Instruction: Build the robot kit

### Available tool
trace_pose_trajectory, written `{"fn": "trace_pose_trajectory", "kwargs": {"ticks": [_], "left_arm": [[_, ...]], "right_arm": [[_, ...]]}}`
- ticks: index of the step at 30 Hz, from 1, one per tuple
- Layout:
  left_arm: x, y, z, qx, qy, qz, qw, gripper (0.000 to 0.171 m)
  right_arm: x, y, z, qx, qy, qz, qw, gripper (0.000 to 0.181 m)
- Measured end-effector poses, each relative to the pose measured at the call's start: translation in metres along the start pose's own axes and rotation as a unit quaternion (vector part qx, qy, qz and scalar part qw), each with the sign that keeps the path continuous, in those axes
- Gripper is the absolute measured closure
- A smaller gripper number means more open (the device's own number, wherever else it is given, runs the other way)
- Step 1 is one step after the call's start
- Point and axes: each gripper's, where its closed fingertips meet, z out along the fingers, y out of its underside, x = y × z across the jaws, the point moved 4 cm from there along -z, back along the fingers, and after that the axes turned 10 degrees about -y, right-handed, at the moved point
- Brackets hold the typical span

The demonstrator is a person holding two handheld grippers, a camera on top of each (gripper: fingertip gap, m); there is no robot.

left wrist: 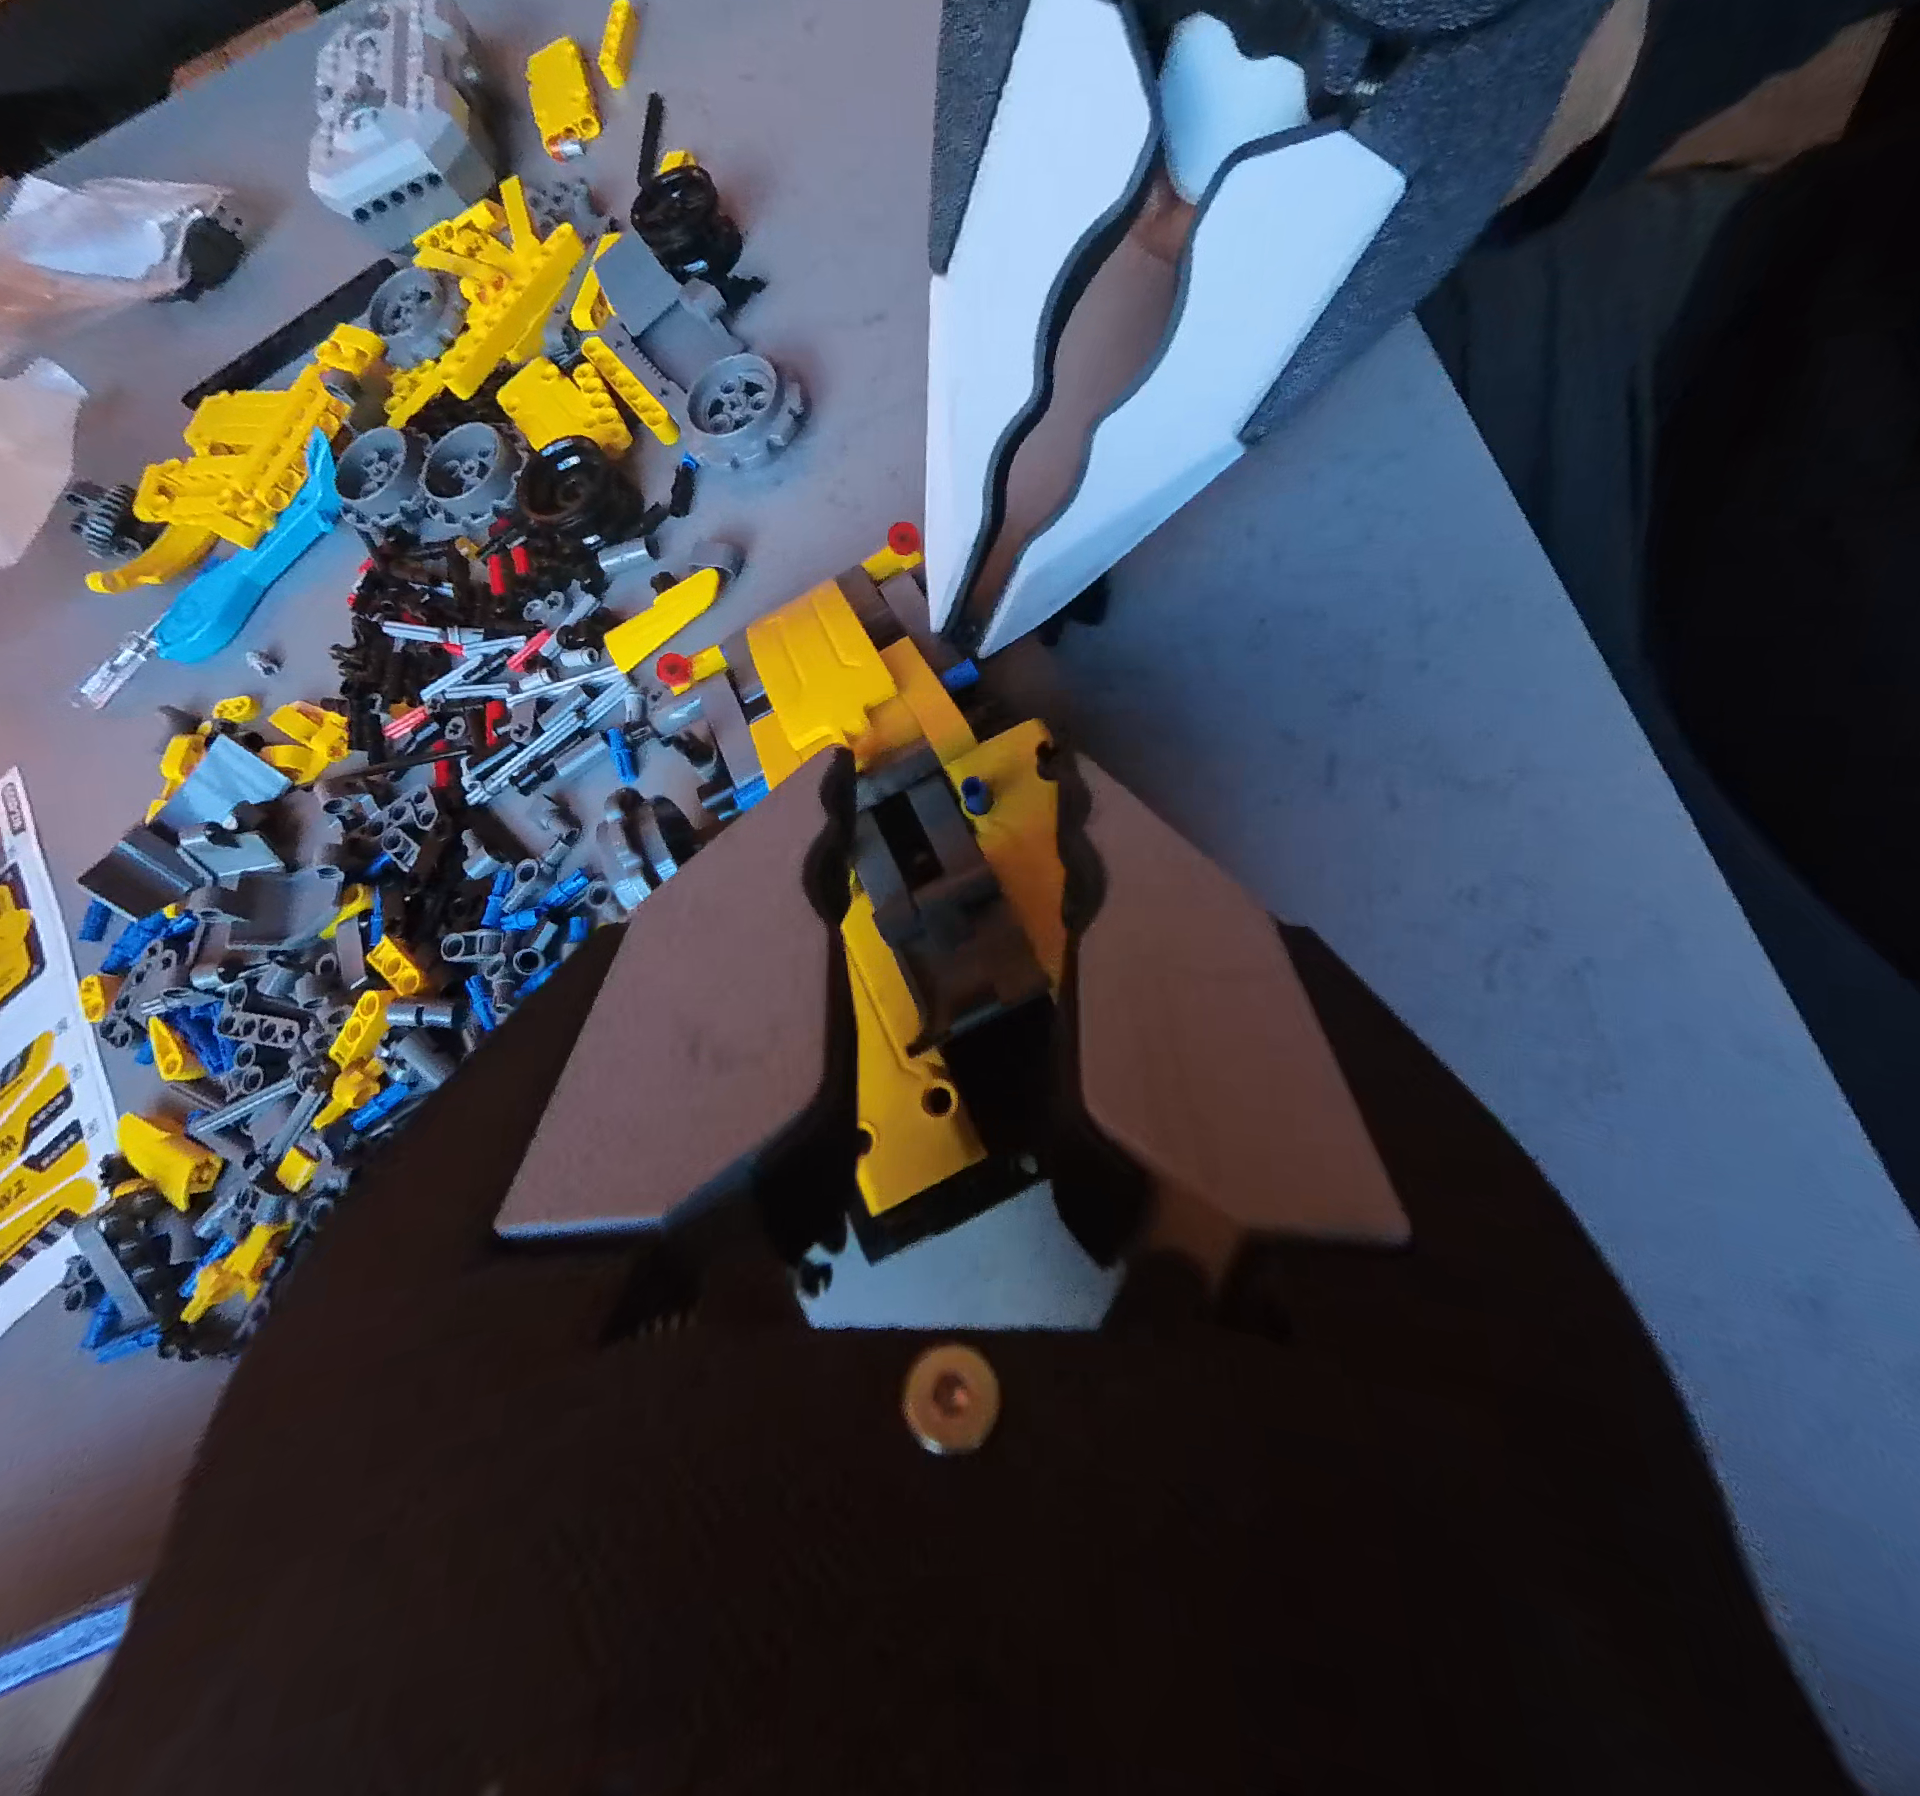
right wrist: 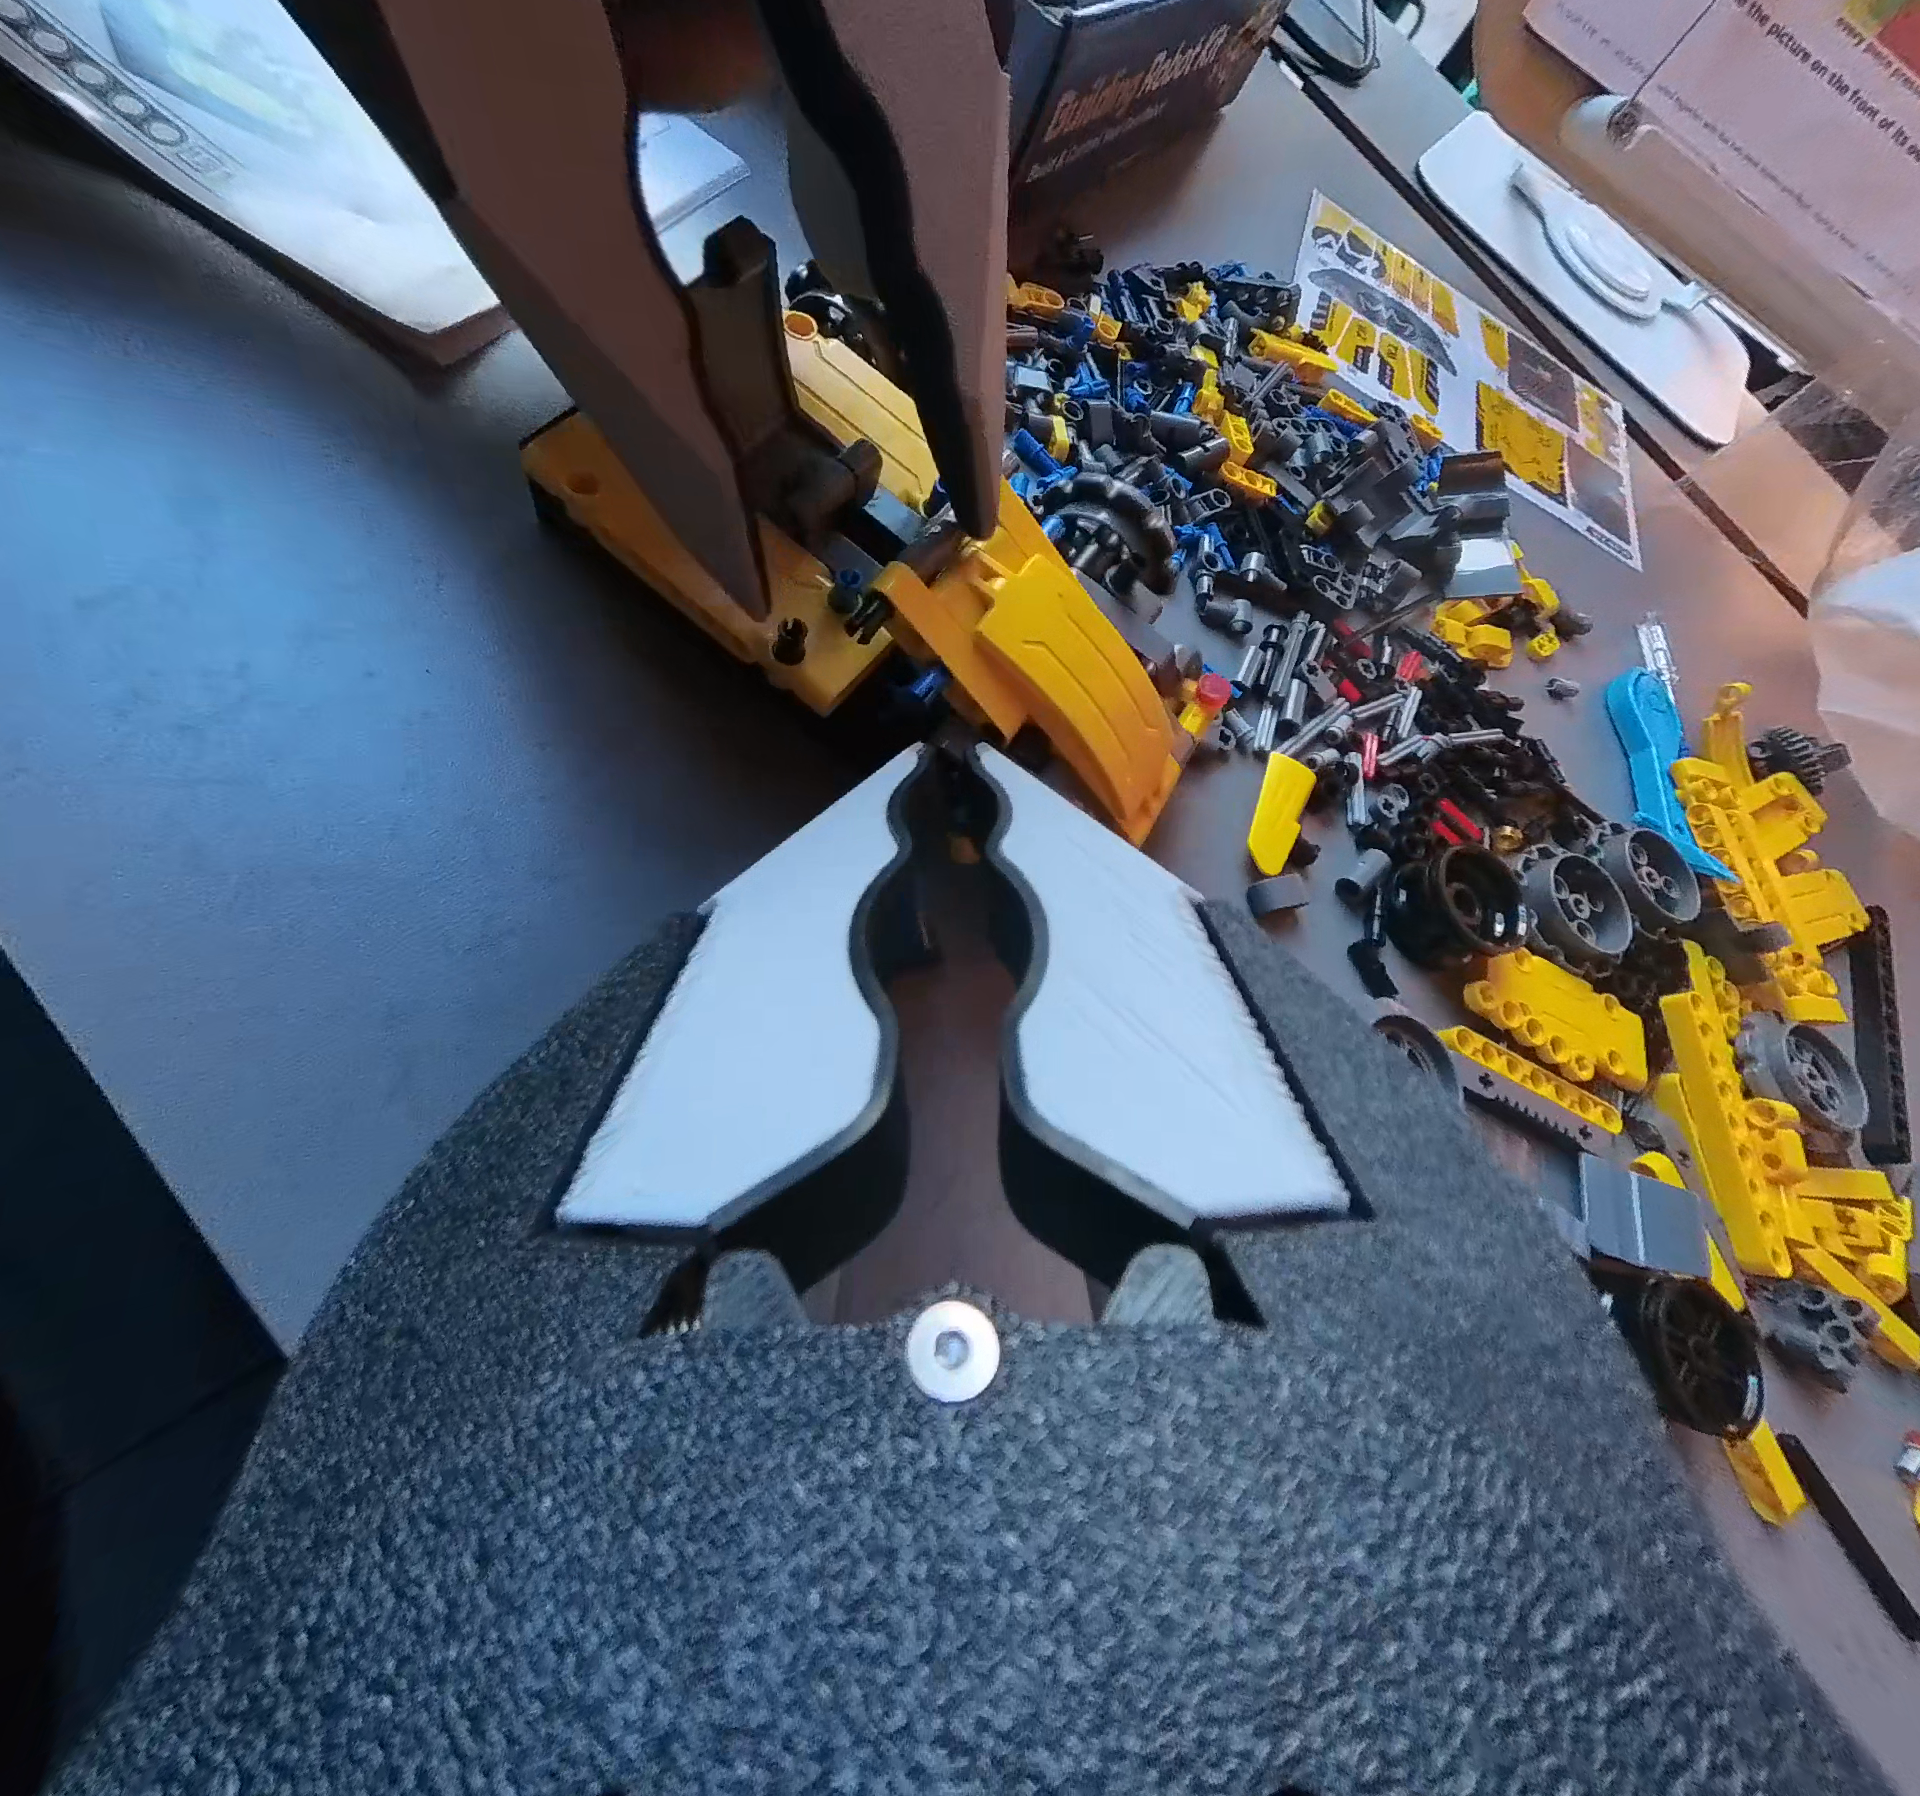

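Note:
A partly built yellow and black brick model (left wrist: 914, 1071) lies on the grey table (left wrist: 1351, 915). My left gripper (left wrist: 951, 780), with brown fingers, is shut on the model's dark middle part. In the right wrist view it comes down from above (right wrist: 868, 557) onto the model (right wrist: 1039, 666). My right gripper (right wrist: 948, 759), with white fingers, is closed to a narrow gap at the model's near end. A small black part (right wrist: 948, 796) sits between its tips. The right gripper also shows in the left wrist view (left wrist: 964, 640), reaching in from the top.
A wide pile of loose yellow, grey, black and blue pieces (left wrist: 468, 707) lies left of the model, with grey wheels (left wrist: 743, 406) and a light blue tool (left wrist: 260, 562). A sticker sheet (right wrist: 1455, 375), a dark box (right wrist: 1132, 105) and a plastic bag (right wrist: 1870, 551) lie beyond. The table edge (left wrist: 1558, 603) is close. Less than 4 cm separates the two grippers' tips.

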Motion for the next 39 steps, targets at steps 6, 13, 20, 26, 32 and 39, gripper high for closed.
{"fn": "trace_pose_trajectory", "kwargs": {"ticks": [6, 13, 20, 26, 32, 39], "left_arm": [[0.001, 0.000, 0.004, 0.009, 0.012, -0.040, 0.999, 0.138], [0.015, -0.004, 0.010, 0.021, -0.028, -0.009, 0.999, 0.130], [0.019, -0.001, 0.012, 0.014, -0.050, 0.003, 0.999, 0.122], [0.018, -0.001, 0.013, 0.009, -0.057, 0.002, 0.998, 0.121], [0.018, -0.001, 0.014, 0.006, -0.061, 0.004, 0.998, 0.120], [0.018, -0.001, 0.014, 0.002, -0.064, 0.004, 0.998, 0.119]], "right_arm": [[0.004, 0.001, 0.000, 0.002, 0.004, -0.004, 1.000, 0.178], [0.012, 0.003, 0.000, 0.017, -0.035, 0.055, 0.998, 0.177], [0.018, 0.004, 0.001, 0.023, -0.053, 0.089, 0.994, 0.177], [0.022, 0.004, 0.002, 0.030, -0.067, 0.121, 0.990, 0.178], [0.025, 0.004, 0.002, 0.032, -0.064, 0.132, 0.989, 0.178], [0.027, 0.003, 0.003, 0.036, -0.068, 0.149, 0.986, 0.179]]}}
